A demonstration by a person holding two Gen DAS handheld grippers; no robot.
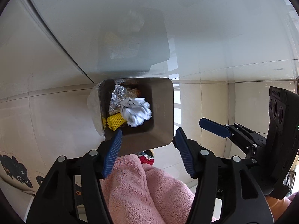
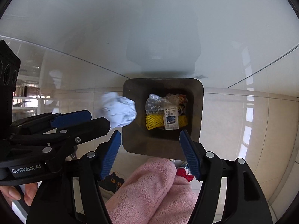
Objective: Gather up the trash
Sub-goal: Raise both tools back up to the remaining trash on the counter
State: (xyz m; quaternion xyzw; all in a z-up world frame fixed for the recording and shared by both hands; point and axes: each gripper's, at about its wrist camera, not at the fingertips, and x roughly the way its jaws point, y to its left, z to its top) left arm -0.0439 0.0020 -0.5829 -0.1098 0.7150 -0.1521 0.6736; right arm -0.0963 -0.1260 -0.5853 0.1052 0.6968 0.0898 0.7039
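A grey square trash bin [image 1: 162, 110] [image 2: 196, 97] stands on the floor below a glass table edge. Inside lie crumpled foil [image 1: 116, 98] [image 2: 154, 102], a yellow foam net [image 1: 115, 122] [image 2: 155, 122] and a printed packet [image 2: 171, 118]. A crumpled white paper ball [image 1: 137, 112] [image 2: 119, 112] is in the air over the bin, just beyond the left gripper's fingertips. My left gripper [image 1: 148, 137] [image 2: 97, 119] is open and empty above the bin. My right gripper [image 2: 150, 137] [image 1: 214, 127] is open and empty, beside the left one.
A frosted glass tabletop [image 1: 168, 18] [image 2: 149, 28] fills the upper half of both views. Beige floor tiles [image 1: 46, 121] surround the bin. Pink fleece-clad legs [image 1: 149, 190] [image 2: 155, 186] are under the grippers. A black cat-print mat [image 1: 13, 168] lies on the left.
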